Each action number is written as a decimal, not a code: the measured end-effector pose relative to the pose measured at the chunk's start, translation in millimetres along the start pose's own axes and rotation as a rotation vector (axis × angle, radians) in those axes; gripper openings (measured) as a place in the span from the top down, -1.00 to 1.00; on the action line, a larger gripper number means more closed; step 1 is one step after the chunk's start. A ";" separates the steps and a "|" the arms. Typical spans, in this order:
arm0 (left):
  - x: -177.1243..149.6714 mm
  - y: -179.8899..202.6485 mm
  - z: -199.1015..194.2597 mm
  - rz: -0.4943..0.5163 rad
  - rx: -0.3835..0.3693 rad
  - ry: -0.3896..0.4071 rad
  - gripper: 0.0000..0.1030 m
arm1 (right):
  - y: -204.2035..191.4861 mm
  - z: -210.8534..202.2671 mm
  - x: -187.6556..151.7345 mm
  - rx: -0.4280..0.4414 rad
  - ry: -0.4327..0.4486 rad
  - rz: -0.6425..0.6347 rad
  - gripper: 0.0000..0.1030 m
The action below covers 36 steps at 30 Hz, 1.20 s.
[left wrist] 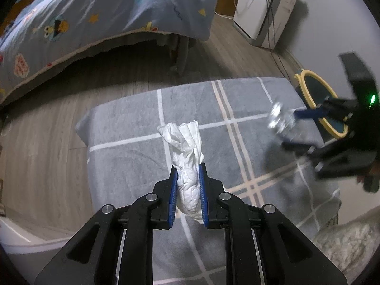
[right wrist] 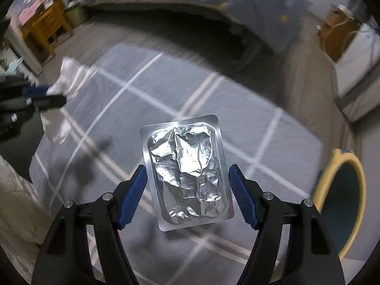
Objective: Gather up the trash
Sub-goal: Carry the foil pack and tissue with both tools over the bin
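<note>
Fingers (left wrist: pixel 203 190) of left gripper (left wrist: pixel 188 191) clamped on crumpled white tissue (left wrist: pixel 187 161), held above grey plaid rug (left wrist: pixel 133 166), right gripper (right wrist: pixel 187 197) set wide, pads against edges of silver foil blister pack (right wrist: pixel 187 173), yellow-rimmed bin (right wrist: pixel 342 204) beside rug.

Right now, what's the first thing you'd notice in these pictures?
The shiny crumpled foil blister pack jumps out first, sitting between the right gripper's blue pads. Next comes the scrunched white tissue squeezed in the left gripper above the grey checked rug. A yellow-rimmed bin waits at the rug's right edge.
</note>
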<state>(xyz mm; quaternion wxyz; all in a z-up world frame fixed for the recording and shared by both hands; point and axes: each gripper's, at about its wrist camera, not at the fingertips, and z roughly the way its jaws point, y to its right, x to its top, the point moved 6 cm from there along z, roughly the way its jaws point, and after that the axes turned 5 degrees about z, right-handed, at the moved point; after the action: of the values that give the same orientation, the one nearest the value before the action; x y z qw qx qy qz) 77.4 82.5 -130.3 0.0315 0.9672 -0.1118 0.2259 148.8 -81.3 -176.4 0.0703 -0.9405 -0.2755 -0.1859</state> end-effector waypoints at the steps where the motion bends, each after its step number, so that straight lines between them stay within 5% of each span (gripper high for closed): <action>1: 1.5 2.4 0.0 0.007 0.002 0.001 0.68 | 10.4 -5.1 3.5 0.001 0.011 0.016 -0.36; 10: 25.7 52.0 0.6 0.076 -0.010 0.027 0.68 | 92.9 -51.2 -5.8 -0.020 0.094 0.186 -0.36; 20: 74.0 157.4 13.0 0.188 -0.088 0.073 0.68 | 201.5 -90.3 -47.0 -0.122 0.145 0.448 -0.36; 29: 124.8 266.9 37.4 0.311 -0.204 0.103 0.68 | 290.0 -91.6 -103.7 -0.187 0.134 0.727 -0.36; 36: 144.1 323.3 67.8 0.445 -0.186 0.114 0.66 | 316.2 -87.8 -127.1 -0.170 0.151 0.865 -0.36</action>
<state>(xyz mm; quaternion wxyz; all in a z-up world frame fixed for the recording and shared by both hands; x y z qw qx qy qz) 157.8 -268.7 -123.6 0.0760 0.8974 -0.3405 0.2701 194.5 -429.6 -154.3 0.0839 -0.9555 0.1652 -0.2294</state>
